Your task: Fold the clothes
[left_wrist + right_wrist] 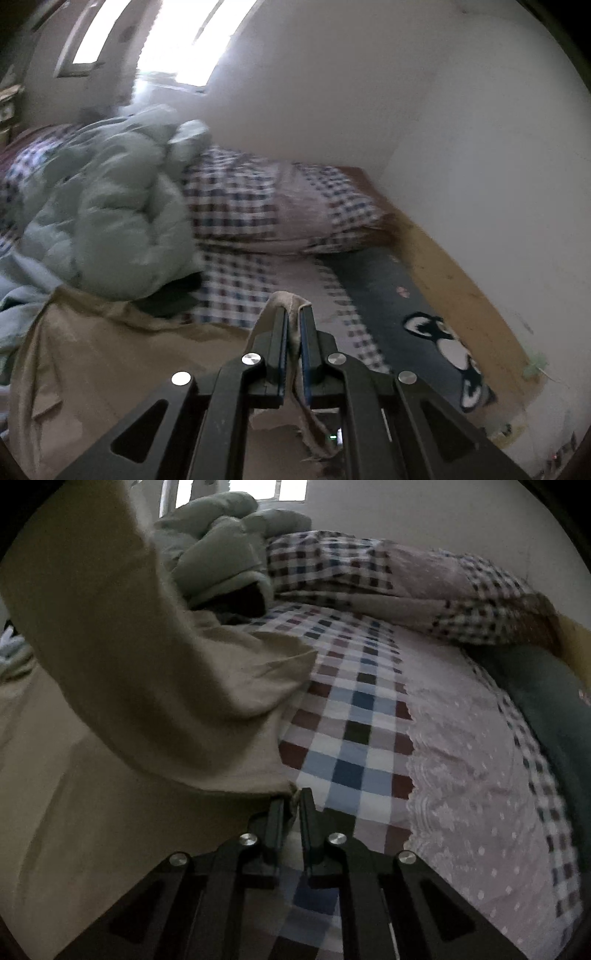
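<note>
Left wrist view: left gripper (293, 314) clamped on beige garment (110, 350) hem, 12 o'clock. Right gripper (293, 798) apparently pinching garment corner; checked bedsheet (354, 746) at 1 o'clock.

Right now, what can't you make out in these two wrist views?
- Beige garment type: left view, bottom edge and left gripper cut it off.
- Its far end: right view, raised fold hides it; right gripper pinches one edge.
- Dark item under green puffer jacket: shadowed, blurred.
</note>
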`<state>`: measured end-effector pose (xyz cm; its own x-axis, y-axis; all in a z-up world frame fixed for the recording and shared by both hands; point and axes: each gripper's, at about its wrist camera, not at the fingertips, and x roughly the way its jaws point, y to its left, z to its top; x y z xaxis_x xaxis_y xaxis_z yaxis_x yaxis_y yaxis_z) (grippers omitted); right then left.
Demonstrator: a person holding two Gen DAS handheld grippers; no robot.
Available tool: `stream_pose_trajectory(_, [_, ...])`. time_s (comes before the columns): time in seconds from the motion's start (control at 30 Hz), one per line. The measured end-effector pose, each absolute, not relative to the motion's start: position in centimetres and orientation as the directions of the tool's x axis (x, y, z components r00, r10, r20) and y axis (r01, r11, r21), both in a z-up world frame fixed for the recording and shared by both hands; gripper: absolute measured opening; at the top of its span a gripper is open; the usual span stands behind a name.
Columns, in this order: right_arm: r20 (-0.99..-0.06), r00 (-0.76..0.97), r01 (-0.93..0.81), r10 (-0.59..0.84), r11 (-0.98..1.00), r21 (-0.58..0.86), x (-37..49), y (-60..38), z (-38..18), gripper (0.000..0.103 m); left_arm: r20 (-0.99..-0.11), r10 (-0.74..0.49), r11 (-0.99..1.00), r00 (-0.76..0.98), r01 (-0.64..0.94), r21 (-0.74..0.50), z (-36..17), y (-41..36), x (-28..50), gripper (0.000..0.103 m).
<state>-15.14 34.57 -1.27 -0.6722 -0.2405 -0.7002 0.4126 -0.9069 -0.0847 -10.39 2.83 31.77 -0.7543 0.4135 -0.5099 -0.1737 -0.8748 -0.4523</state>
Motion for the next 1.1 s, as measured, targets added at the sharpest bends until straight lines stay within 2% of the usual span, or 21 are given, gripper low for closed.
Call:
stream_pose_trajectory(0.2, [-0.729, -0.643, 0.418, -0.237, -0.905, -0.074, -15.7, 34.5, -1.7, 0.007, -0.576, 0.316, -0.896, -0.754, -0.037, -0.443, 26.5, -3.1, -9.4, 0.005])
stream_pose_trajectory(0.33, [-0.787, -0.568, 0.442, -0.239, -0.896, -0.048, -15.7, 34.9, -2.5, 0.007, -0.618, 0.269, -0.903, -0.739, 0.029, -0.428, 22.9, -6.2, -8.5, 0.005])
stream_pose_trajectory(0.43, [-0.807, -0.533, 0.480, -0.253, -0.876, -0.042, -14.9, 36.0, -1.9, 0.017, -0.626, 0.278, -0.903, -0.729, 0.024, -0.430, 20.7, -7.0, -7.5, 0.005])
stream_pose_trajectory(0.47, [-0.804, -0.530, 0.484, -0.270, -0.875, -0.025, -14.6, 36.7, -1.2, 0.025, -0.624, 0.284, -0.903, -0.728, 0.015, -0.429, 20.3, -7.2, -7.2, 0.005])
stream_pose_trajectory(0.5, [-0.799, -0.528, 0.487, -0.288, -0.874, -0.006, -14.4, 37.4, -0.5, 0.037, -0.621, 0.290, -0.904, -0.728, 0.004, -0.427, 19.9, -7.2, -7.0, 0.005])
stream_pose_trajectory(0.57, [-0.773, -0.540, 0.478, -0.334, -0.877, 0.044, -14.1, 38.7, 1.4, 0.048, -0.608, 0.302, -0.904, -0.735, -0.018, -0.427, 19.4, -7.4, -6.6, 0.005])
stream_pose_trajectory(0.73, [-0.721, -0.583, 0.414, -0.375, -0.900, 0.134, -17.9, 38.3, 5.0, 0.051, -0.579, 0.329, -0.894, -0.746, -0.049, -0.446, 18.9, -7.6, -6.4, 0.005])
stream_pose_trajectory(0.93, [-0.761, -0.543, 0.334, -0.355, -0.923, 0.192, -27.1, 34.5, 4.1, 0.052, -0.572, 0.344, -0.889, -0.745, -0.061, -0.455, 17.4, -8.8, -6.4, 0.005])
stream_pose_trajectory(1.1, [-0.790, -0.520, 0.304, -0.324, -0.935, 0.182, -31.9, 32.6, 3.5, 0.052, -0.567, 0.356, -0.881, -0.742, -0.064, -0.470, 16.1, -10.1, -6.7, 0.005])
